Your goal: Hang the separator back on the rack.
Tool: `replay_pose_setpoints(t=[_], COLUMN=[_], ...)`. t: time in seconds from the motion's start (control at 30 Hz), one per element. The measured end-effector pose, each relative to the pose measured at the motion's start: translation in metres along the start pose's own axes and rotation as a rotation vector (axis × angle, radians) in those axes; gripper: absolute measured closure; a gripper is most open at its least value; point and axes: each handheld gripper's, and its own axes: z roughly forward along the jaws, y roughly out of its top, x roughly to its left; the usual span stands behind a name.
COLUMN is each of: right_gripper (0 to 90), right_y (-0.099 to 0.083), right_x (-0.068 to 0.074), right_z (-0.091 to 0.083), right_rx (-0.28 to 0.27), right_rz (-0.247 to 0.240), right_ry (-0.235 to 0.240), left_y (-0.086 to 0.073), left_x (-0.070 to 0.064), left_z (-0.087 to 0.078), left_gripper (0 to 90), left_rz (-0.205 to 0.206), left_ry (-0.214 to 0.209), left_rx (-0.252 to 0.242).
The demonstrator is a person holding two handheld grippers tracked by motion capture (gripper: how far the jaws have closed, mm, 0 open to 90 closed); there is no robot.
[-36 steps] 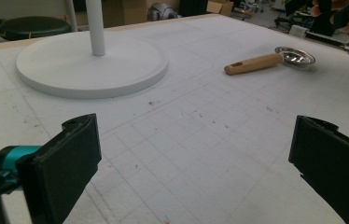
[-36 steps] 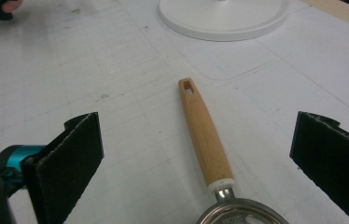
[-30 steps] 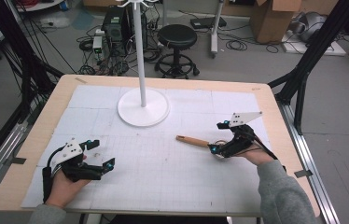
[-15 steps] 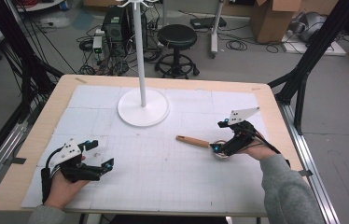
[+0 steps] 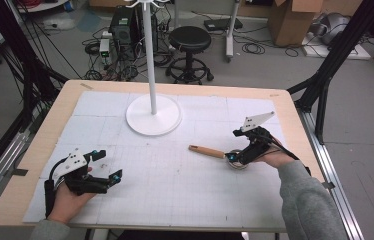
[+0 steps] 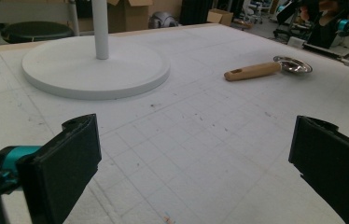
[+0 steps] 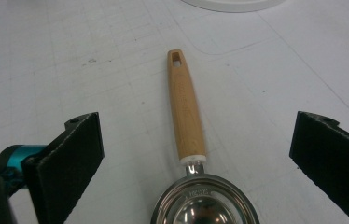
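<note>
- Right gripper view: the steel measuring scoop with a light wooden handle (image 7: 186, 116) lies flat on the white gridded tabletop (image 7: 46, 56), centred between the wide-apart jaws of my right hand-held gripper (image 7: 196, 154).
- Its bowl sits nearest me; its long axis runs straight away, the handle's slotted end pointing toward the white round stand base (image 5: 153, 114).
- My left hand-held gripper (image 5: 106, 169), also spread apart, rests well apart from it.
</note>
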Motion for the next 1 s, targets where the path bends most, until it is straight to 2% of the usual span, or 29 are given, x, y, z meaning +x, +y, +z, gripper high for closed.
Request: replay_pose_setpoints(t=[0.3, 0.73, 0.8, 1.0], right_gripper=[2.2, 7.0, 15.4, 17.2], right_y=[-0.003, 0.004, 0.004, 0.0], right_x=[-0.003, -0.006, -0.007, -0.01], right_z=[0.013, 0.029, 0.03, 0.035], right_rx=[0.052, 0.142, 0.159, 0.187], right_rz=[-0.006, -0.054, -0.058, -0.057], right_ry=[0.029, 0.043, 0.048, 0.063], left_y=[0.0, 0.0, 0.0, -0.001], left_x=[0.0, -0.001, -0.001, -0.001], left_z=[0.001, 0.0, 0.0, 0.0], left_gripper=[2.8, 2.8, 2.8, 2.8], left_rz=[0.0, 0.001, 0.002, 0.001], left_ry=[-0.003, -0.008, -0.01, -0.008], left_rx=[0.005, 0.01, 0.012, 0.016])
